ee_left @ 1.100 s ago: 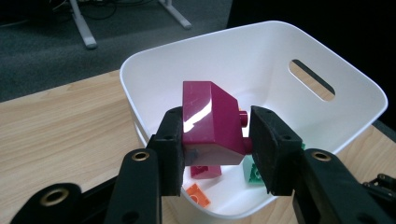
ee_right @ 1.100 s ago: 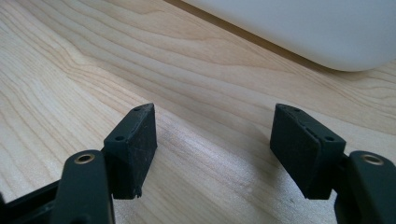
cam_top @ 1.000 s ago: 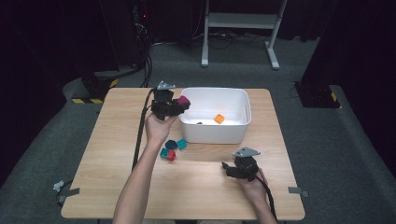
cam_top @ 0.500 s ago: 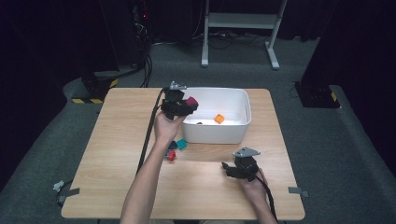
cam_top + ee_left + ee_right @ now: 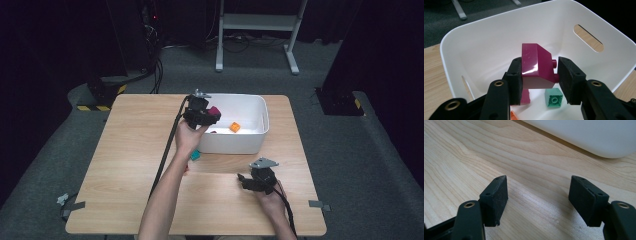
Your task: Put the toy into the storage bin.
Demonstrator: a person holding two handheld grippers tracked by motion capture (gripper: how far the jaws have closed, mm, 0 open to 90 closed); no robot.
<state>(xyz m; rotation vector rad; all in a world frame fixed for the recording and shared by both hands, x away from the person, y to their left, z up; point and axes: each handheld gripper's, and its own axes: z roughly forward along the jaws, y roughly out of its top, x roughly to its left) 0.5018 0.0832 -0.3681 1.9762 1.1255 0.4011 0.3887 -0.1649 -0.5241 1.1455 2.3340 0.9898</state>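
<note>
A dark pink brick (image 5: 536, 67) with a sloped top sits between the pads of my left gripper (image 5: 539, 72), which is shut on it. The brick (image 5: 214, 110) hangs over the left end of the white bin (image 5: 250, 145), just above its rim. Inside the bin (image 5: 486, 42) lie a green brick (image 5: 554, 98), an orange brick (image 5: 234, 127) and another dark pink piece (image 5: 525, 97). My right gripper (image 5: 243, 180) rests low over the table in front of the bin. Its jaws (image 5: 537, 200) are open, with bare wood between them.
A teal brick (image 5: 195, 155) lies on the table just in front of the bin, beside the left forearm. The bin's outer wall (image 5: 599, 135) lies close ahead of the right gripper. A dark floor surrounds the table.
My left gripper has carried the dark pink brick to the right, from beside the bin's left rim to over its inside, and slightly lower. The right gripper has stayed put.
</note>
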